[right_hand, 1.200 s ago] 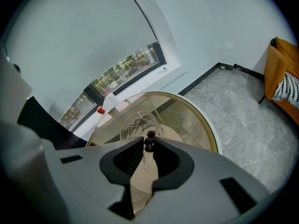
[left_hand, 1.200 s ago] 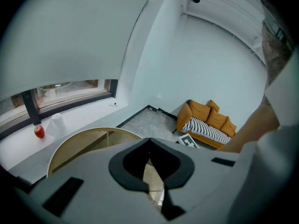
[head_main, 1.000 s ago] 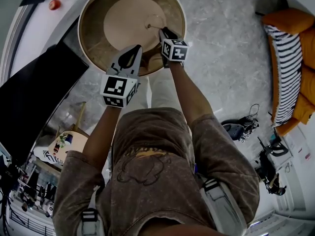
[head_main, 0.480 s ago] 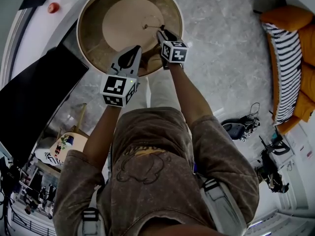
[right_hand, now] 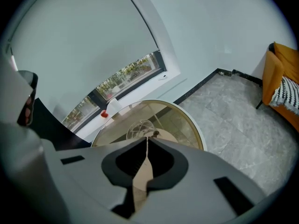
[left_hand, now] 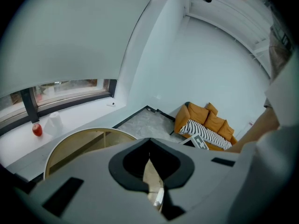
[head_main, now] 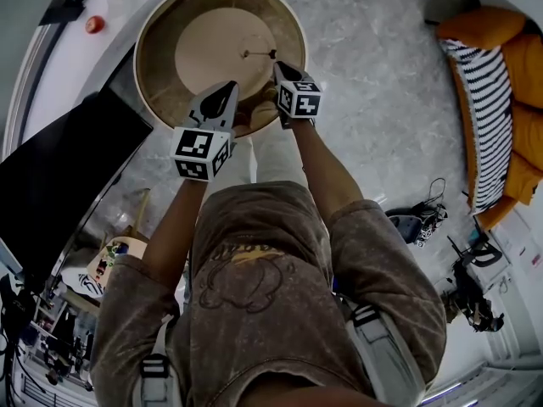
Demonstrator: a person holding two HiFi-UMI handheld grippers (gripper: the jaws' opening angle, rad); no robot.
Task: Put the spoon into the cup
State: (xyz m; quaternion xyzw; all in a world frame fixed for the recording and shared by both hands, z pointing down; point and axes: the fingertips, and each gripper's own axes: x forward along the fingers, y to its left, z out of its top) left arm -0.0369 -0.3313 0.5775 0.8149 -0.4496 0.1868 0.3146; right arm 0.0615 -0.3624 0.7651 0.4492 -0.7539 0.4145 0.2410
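A round glass table with a gold rim [head_main: 146, 32] lies below both grippers. My right gripper [head_main: 275, 61] reaches over its near right part. Its jaws have just been closing and now stand shut on a thin dark spoon [head_main: 257, 54], which sticks out leftward from the tips. In the right gripper view the gripper [right_hand: 147, 138] has the spoon's end [right_hand: 154, 133] pinched at its tips. A clear glass cup [right_hand: 138, 129] stands on the table just beyond. My left gripper [head_main: 226, 89] hovers at the table's near edge, and its own view shows the left gripper [left_hand: 149, 143] shut with nothing in it.
A red round object [head_main: 94, 24] and a white cylinder [left_hand: 54, 121] sit on the white window ledge past the table. A black panel [head_main: 59, 159] stands at the left. An orange sofa with a striped cushion [head_main: 496, 100] is at the right. Grey marble floor lies around.
The right gripper has closed on the spoon and lifted it slightly above the table. The left gripper has stayed where it was.
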